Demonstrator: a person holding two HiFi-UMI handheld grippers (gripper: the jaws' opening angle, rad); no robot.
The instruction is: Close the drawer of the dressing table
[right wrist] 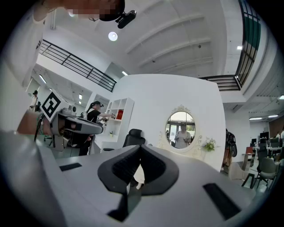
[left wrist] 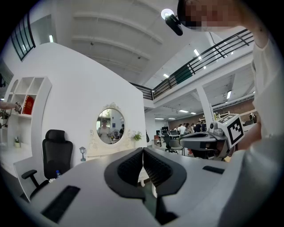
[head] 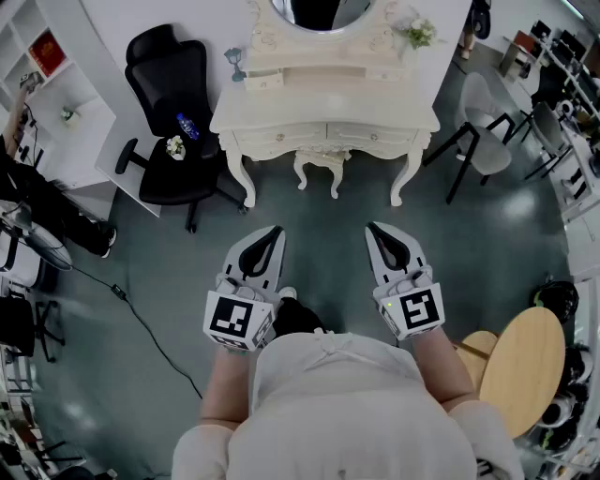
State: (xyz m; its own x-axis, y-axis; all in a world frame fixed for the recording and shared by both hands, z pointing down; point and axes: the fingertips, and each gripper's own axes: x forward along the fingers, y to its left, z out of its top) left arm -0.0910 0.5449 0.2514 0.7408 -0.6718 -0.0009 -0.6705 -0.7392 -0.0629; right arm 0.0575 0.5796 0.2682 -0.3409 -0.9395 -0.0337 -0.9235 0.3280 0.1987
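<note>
The white dressing table (head: 323,112) stands against the wall ahead, with an oval mirror (head: 319,11) and a matching stool (head: 321,166) tucked under it. Its small upper left drawer (head: 263,82) seems to jut forward a little; the two wide front drawers (head: 370,136) look flush. My left gripper (head: 277,229) and right gripper (head: 372,227) are held side by side over the floor, well short of the table. Both point at it, shut and empty. The left gripper view shows my left gripper (left wrist: 143,150) with the mirror (left wrist: 110,126) far off. My right gripper (right wrist: 140,146) shows the same way.
A black office chair (head: 173,103) with a water bottle (head: 187,126) on its seat stands left of the table. Grey chairs (head: 487,122) stand to the right, a round wooden table (head: 520,361) near my right side. A cable (head: 141,323) crosses the floor at left.
</note>
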